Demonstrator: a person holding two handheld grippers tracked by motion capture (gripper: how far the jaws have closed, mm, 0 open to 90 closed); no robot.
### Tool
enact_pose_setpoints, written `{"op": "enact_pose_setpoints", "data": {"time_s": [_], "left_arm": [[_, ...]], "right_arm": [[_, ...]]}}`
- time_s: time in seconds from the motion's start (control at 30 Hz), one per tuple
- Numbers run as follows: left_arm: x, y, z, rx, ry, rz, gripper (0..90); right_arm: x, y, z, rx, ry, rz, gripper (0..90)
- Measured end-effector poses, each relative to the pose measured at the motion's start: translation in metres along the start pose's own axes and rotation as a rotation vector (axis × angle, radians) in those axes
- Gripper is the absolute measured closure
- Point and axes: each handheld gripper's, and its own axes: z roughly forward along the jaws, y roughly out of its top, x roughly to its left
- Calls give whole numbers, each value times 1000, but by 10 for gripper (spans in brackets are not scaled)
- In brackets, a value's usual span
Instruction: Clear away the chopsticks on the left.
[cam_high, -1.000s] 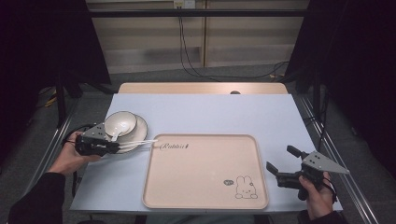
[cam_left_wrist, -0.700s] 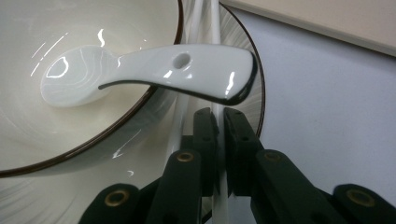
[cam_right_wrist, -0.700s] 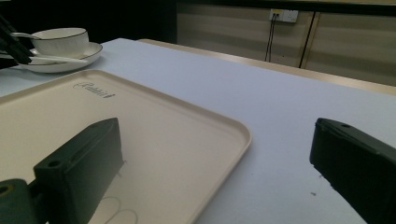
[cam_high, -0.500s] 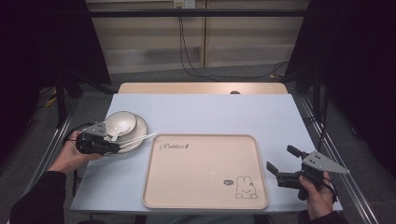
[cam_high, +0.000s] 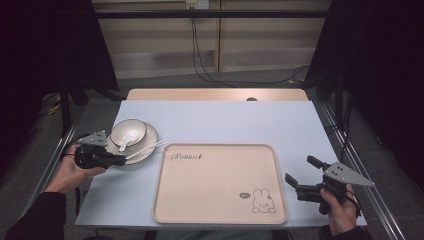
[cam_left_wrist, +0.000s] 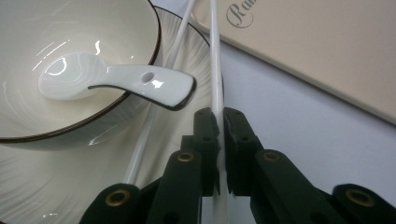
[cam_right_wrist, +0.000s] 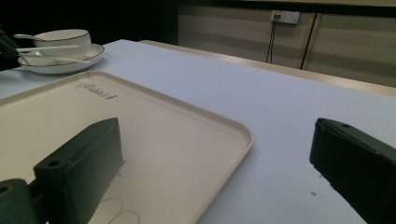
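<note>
Your left gripper (cam_left_wrist: 219, 116) is clamped on one white chopstick (cam_left_wrist: 215, 60), which lies across the rim of the plate (cam_left_wrist: 56, 186) at about ten o'clock on the table (cam_high: 220, 120). The second chopstick (cam_left_wrist: 175, 42) lies just beside it. Your right gripper (cam_high: 300, 175), jaws wide apart, hovers at four o'clock beside the tray (cam_high: 220, 210).

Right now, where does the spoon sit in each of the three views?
High view: spoon lies in the bowl, left of the tray.
Left gripper view: upper left, spoon handle pokes over the bowl's rim.
Right gripper view: far upper left, spoon handle sticks out from the bowl.
Shared landmark: the tray.
</note>
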Motion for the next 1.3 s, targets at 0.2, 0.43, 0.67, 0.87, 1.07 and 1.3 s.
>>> {"op": "enact_pose_setpoints", "data": {"time_s": [0.2, 0.43, 0.67, 0.87, 1.07, 1.3], "left_arm": [[-12, -1, -9, -42, 30, -78, 847], [-28, -2, -15, -85, 57, -151, 847], [-49, 0, -18, -135, 111, -245, 847], [-72, 2, -17, -164, 140, -287, 848], [-87, 3, -16, -181, 177, -359, 848], [-111, 8, -6, -195, 194, -460, 848]], "right_arm": [[1, 0, 0, -1, 4, 7, 18], [1, 0, 0, 1, 7, 7, 19], [1, 0, 1, 0, 4, 10, 19], [1, 0, 1, 2, 10, 8, 19], [1, 0, 1, 3, 12, 10, 19], [2, 1, 2, 0, 8, 10, 19]]}}
